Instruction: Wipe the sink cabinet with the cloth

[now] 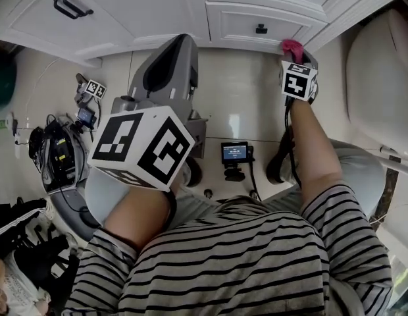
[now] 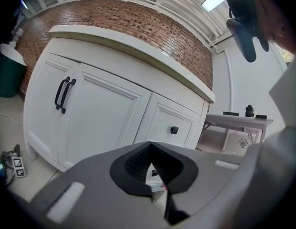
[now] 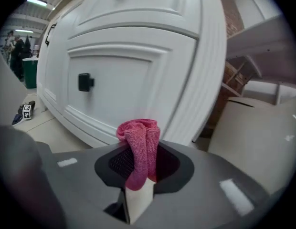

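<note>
Right gripper [image 3: 138, 174] pinches cloth [image 3: 140, 142], tuft protruding toward cabinet [image 3: 138, 46] front for wiping; left gripper [image 2: 153, 170] closed, empty, held clear.

The person wears a black-and-white striped short-sleeved shirt [image 1: 243, 255]. The left gripper [image 2: 152, 168] and right gripper [image 3: 141, 168] are grey with black ribbed pads [image 2: 133, 163], each carrying a white cube [image 1: 141, 147] bearing black square markers.

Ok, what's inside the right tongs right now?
The pink cloth, pinched between the right tongs, its bunched end poking out towards the white cabinet. How much cloth trails behind the jaws is covered by the tongs' body.
</note>
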A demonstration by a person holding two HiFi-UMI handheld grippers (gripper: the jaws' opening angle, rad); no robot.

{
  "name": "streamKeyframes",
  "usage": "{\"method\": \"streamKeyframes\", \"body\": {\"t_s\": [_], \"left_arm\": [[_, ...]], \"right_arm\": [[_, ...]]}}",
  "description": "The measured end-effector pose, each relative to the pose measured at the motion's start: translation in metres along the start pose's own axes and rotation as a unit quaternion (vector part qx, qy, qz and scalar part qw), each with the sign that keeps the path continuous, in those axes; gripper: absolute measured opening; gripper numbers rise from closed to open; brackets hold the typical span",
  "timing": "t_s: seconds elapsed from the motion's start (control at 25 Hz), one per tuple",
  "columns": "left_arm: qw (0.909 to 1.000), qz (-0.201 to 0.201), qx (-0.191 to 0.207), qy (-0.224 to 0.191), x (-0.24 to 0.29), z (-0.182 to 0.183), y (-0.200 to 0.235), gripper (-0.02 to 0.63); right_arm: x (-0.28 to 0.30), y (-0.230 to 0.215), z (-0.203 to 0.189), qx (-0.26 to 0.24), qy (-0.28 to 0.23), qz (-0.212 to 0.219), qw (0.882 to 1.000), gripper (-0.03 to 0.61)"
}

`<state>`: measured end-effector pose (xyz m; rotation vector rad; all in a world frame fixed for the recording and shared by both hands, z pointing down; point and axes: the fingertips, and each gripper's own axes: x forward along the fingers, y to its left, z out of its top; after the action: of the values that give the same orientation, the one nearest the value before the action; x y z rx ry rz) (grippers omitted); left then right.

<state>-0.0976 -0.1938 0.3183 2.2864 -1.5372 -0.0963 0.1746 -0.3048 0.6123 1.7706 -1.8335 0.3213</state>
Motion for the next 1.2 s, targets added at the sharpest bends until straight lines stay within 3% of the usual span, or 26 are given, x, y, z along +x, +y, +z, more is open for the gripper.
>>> {"method": "streamKeyframes", "body": {"t_s": [0.08, 0.2, 0.32, 0.4, 0.48, 0.56, 0.64, 0.72, 0.84, 1.2], "left_arm": [[0.9999, -0.004, 0.012, -0.011, 0.0, 0.001, -0.005, 0.0], [0.9987, 0.003, 0.047, -0.018, -0.002, 0.003, -0.011, 0.0], [0.9956, 0.021, 0.089, -0.022, -0.005, 0.008, -0.015, 0.0], [0.9949, 0.029, 0.094, -0.023, -0.011, 0.011, -0.016, 0.0], [0.9945, 0.031, 0.095, -0.031, -0.019, 0.017, -0.02, 0.0], [0.9927, 0.03, 0.106, -0.049, -0.027, 0.025, -0.026, 0.0], [0.9914, 0.033, 0.111, -0.062, -0.038, 0.024, -0.026, 0.0], [0.9927, 0.038, 0.097, -0.061, -0.043, 0.014, -0.02, 0.0], [0.9947, 0.039, 0.081, -0.05, -0.041, 0.002, -0.015, 0.0], [0.993, 0.035, 0.105, -0.039, -0.038, -0.006, -0.021, 0.0]], "right_arm": [[-0.013, -0.037, -0.004, 0.029, 0.015, -0.036, 0.999, 0.091], [-0.048, -0.056, 0.025, 0.052, -0.001, -0.033, 0.998, 0.091], [-0.101, -0.062, 0.08, 0.063, -0.038, -0.006, 0.997, 0.091], [-0.147, -0.062, 0.112, 0.088, -0.067, 0.023, 0.994, 0.091], [-0.199, -0.053, 0.145, 0.122, -0.122, 0.071, 0.982, 0.091], [-0.245, -0.043, 0.167, 0.146, -0.19, 0.116, 0.964, 0.089], [-0.275, -0.036, 0.168, 0.154, -0.237, 0.136, 0.95, 0.089], [-0.283, -0.03, 0.16, 0.154, -0.249, 0.141, 0.946, 0.087], [-0.283, -0.025, 0.155, 0.145, -0.247, 0.142, 0.948, 0.087], [-0.282, -0.026, 0.151, 0.14, -0.237, 0.134, 0.952, 0.087]]}}
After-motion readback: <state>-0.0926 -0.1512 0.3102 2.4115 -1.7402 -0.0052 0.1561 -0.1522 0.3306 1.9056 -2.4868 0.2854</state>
